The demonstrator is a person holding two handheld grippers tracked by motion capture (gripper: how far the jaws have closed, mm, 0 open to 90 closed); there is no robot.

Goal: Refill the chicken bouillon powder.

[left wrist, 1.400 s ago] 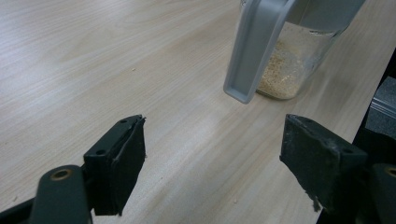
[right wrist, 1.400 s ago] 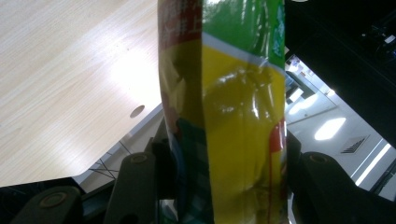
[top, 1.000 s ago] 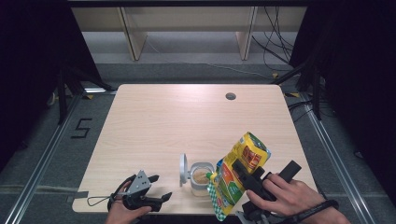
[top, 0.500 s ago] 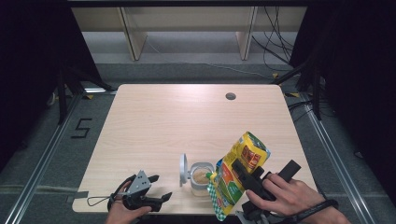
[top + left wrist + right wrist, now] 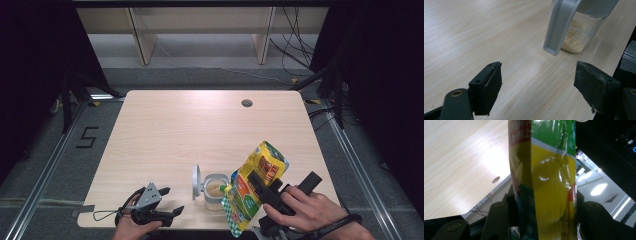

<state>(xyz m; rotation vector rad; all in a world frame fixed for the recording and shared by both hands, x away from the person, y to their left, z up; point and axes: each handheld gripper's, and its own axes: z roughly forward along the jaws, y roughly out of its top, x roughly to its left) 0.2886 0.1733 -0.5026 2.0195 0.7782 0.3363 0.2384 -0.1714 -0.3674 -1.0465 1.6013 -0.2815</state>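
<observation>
Right gripper [image 5: 260, 192]: jaws pinch the yellow-green snack bag [image 5: 252, 192] across its middle. Bag is tilted, lower corner pointing down toward the near table edge, upper end raised and leaning away from the person. In the right gripper view the bag [image 5: 549, 182] stands between the 2 black jaws, pads pressing its crumpled sides.

Clear jar [image 5: 215, 190]: just beside the bag's lower end, to the left of the right gripper, upright on the wooden table [image 5: 200, 130]. Part-filled with pale crumbs. Grey lid [image 5: 196, 181] flipped open, standing on the jar's left side.

Left gripper [image 5: 167, 210]: jaws spread, nothing between them, low over the table near its front edge, left of the jar and apart from it. In the left gripper view the jar [image 5: 579, 32] sits ahead of the jaws, toward the right one, the open lid [image 5: 560, 27] hanging down in front of it.
</observation>
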